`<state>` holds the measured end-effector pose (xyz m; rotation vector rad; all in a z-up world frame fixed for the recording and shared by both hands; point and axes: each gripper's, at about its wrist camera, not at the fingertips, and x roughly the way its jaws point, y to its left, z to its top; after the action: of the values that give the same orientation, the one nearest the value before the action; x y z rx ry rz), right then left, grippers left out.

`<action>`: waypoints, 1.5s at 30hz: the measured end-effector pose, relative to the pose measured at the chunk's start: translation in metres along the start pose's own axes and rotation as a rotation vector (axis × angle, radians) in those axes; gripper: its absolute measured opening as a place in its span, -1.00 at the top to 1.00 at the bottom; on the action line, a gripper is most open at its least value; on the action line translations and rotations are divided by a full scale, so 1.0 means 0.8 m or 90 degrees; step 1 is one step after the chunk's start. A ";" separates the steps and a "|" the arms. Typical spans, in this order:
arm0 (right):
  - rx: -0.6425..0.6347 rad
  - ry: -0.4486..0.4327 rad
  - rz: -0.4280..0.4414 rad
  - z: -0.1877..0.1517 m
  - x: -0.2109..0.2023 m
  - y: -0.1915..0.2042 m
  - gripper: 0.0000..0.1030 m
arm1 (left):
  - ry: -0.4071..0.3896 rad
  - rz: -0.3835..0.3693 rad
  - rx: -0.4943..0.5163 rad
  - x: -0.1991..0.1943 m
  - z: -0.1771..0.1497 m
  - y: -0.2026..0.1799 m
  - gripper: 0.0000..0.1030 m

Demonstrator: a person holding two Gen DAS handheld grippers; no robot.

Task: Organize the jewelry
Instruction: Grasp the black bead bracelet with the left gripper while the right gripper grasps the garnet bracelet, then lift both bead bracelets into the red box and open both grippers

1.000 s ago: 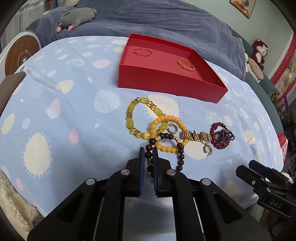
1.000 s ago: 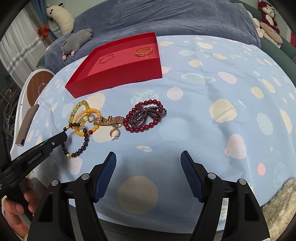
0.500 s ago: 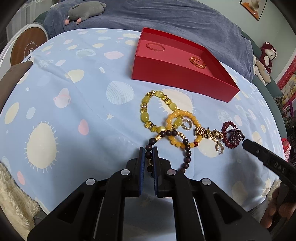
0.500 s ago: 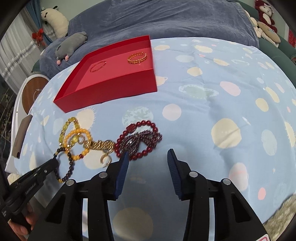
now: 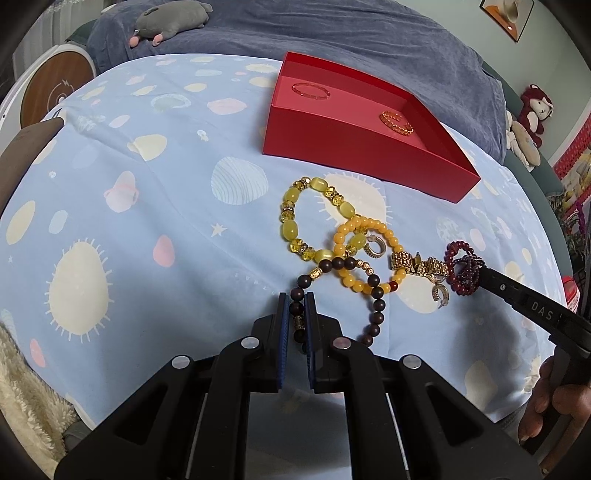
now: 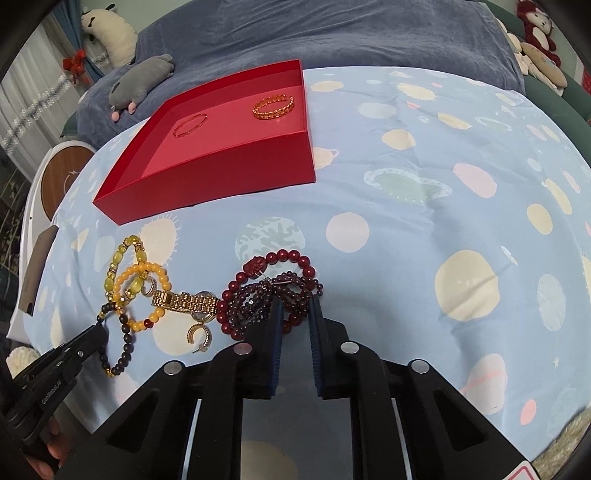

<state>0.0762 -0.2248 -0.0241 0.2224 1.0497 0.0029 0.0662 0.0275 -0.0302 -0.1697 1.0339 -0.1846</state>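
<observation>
A: Where is the jewelry from the red box point(image 5: 354, 147)?

B: All in front of its near wall, heaped on the blue sheet point(image 5: 147, 229). Nearest the box is the green bracelet point(image 5: 291, 225), then the amber bracelet point(image 5: 369, 254) lying over it, with a small hoop point(image 5: 373, 248) inside the amber ring.

A: And the left gripper point(image 5: 296, 314)?

B: Narrow, clamped on the dark bracelet point(image 5: 373, 295), which crosses the amber one farther from the box. So those three loops overlap.

A: The right gripper point(image 6: 296, 314)?

B: Its jaws are closing, with the garnet strands point(image 6: 266, 299) between the pads; the right pad seems to touch the beads, the left I cannot tell. A red bracelet point(image 6: 291, 258) lies tangled with them on the box side.

A: Anything between the two heaps?

B: A gold watch point(image 6: 184, 301), touching the amber beads on one end and the garnet on the other, with a crescent earring point(image 6: 199, 334) just beside it, away from the box.

A: Inside the box?

B: A thin red bangle point(image 6: 190, 125) and a gold bangle point(image 6: 273, 105), well apart. Behind the box, a grey plush point(image 6: 142, 79) on a dark blanket point(image 6: 332, 33).
</observation>
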 end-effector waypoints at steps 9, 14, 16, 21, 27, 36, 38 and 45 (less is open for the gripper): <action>0.012 -0.033 0.026 0.000 -0.032 0.001 0.93 | 0.000 -0.002 -0.001 -0.002 0.000 0.000 0.84; 0.027 -0.051 0.042 -0.003 -0.057 -0.001 0.93 | -0.011 -0.013 -0.002 -0.015 0.002 -0.001 0.84; 0.034 -0.058 0.053 -0.002 -0.068 -0.002 0.93 | -0.016 -0.020 0.000 -0.023 0.004 -0.003 0.84; 0.033 -0.076 0.070 0.009 -0.094 -0.001 0.93 | -0.033 -0.045 0.004 -0.045 0.015 -0.007 0.85; 0.038 -0.096 0.085 0.029 -0.111 0.001 0.93 | -0.047 -0.069 0.001 -0.067 0.037 -0.012 0.85; 0.024 -0.113 0.117 0.085 -0.109 0.016 0.93 | -0.086 -0.089 0.014 -0.082 0.112 -0.026 0.85; 0.019 -0.116 0.122 0.102 -0.106 0.020 0.99 | -0.094 -0.093 0.025 -0.079 0.136 -0.034 0.85; -0.010 -0.125 0.115 0.170 -0.070 0.037 0.99 | -0.109 -0.100 0.040 -0.046 0.202 -0.057 0.85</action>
<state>0.1682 -0.2265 0.0946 0.2968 0.8318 0.1498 0.1844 0.0000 0.0920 -0.2073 0.8430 -0.3390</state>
